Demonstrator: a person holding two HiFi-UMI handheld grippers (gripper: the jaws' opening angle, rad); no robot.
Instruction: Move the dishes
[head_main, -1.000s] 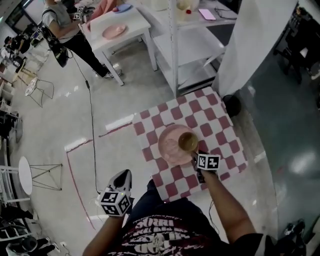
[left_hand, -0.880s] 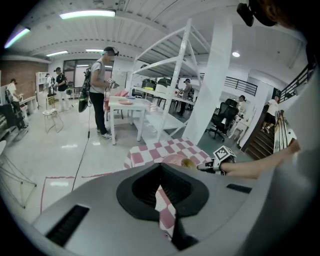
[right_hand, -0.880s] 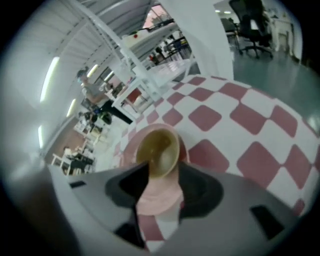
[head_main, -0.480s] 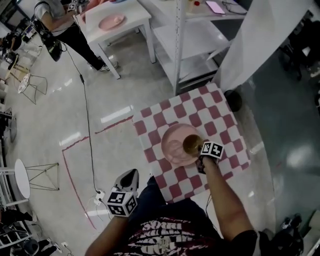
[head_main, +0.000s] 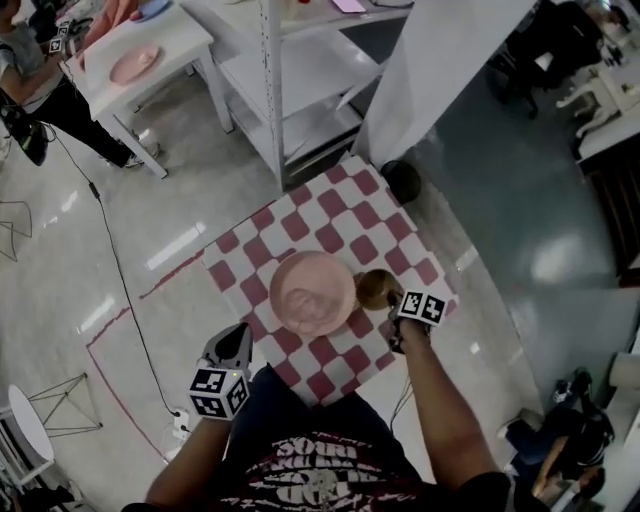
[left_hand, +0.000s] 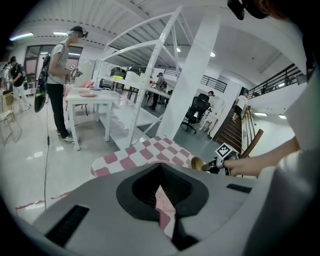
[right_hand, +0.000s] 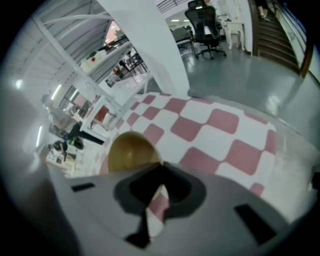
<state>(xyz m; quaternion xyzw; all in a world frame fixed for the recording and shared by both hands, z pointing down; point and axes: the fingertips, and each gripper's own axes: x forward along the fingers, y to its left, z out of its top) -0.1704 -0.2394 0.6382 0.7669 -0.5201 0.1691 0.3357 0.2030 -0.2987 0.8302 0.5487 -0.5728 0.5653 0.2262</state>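
One table (head_main: 300, 225): red-and-white checked top, set on the floor near a white shelf rack (head_main: 270, 80).
Plate (head_main: 312, 291): pink, round, flat on the checks about mid-table, nothing resting on it.
Left gripper (head_main: 238, 337): held off the near-left corner of the table, jaws together with nothing between them, apart from both dishes.
Right gripper (head_main: 392, 304): over the near-right part of the table; its jaws have just been closing and now pinch the near rim of the bowl.
Bowl (head_main: 376, 287): small, gold-coloured, open side up, just right of the plate and hanging from the right gripper's tips. It looks lifted clear of the checks, though I cannot confirm a gap.
Handling, bowl (judgement): light and stiff with a glossy wall, so it is likely to slip or swing in a one-sided rim pinch. Keep it level and move it slowly.
Handling, plate (judgement): heavier, rigid, chips if knocked. The rim edge is the only hold, with one jaw slid under.
Risk: bowl swinging into the plate's right edge.
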